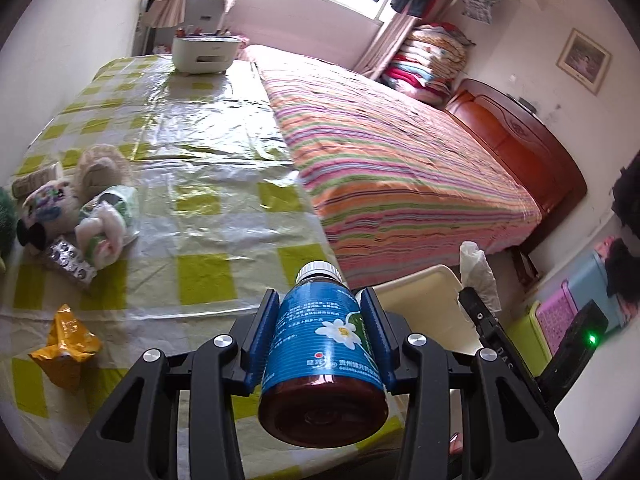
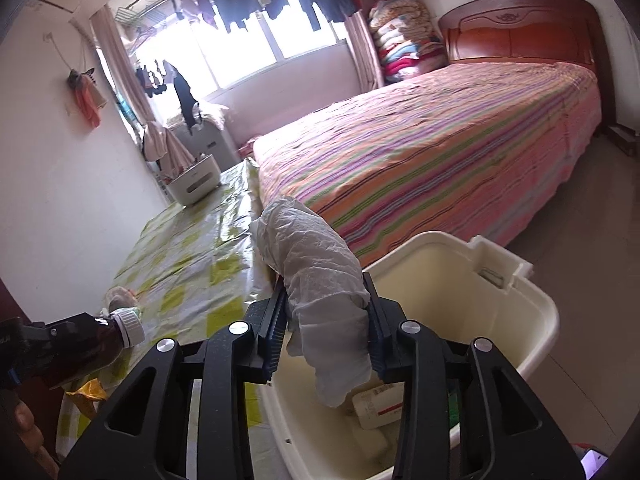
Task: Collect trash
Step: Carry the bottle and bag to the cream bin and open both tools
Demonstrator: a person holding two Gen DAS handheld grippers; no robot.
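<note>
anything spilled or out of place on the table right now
Nothing spilled. A crumpled yellow wrapper and a blister pack still lie loose on the checked tablecloth, apart from the bin; the pile of soft toys looks untidy, not damaged.

Left hand-held gripper (image 1: 320, 334) clamps partly open; right hand-held gripper (image 2: 326, 334) is pinched narrow, both angled downward.
</note>
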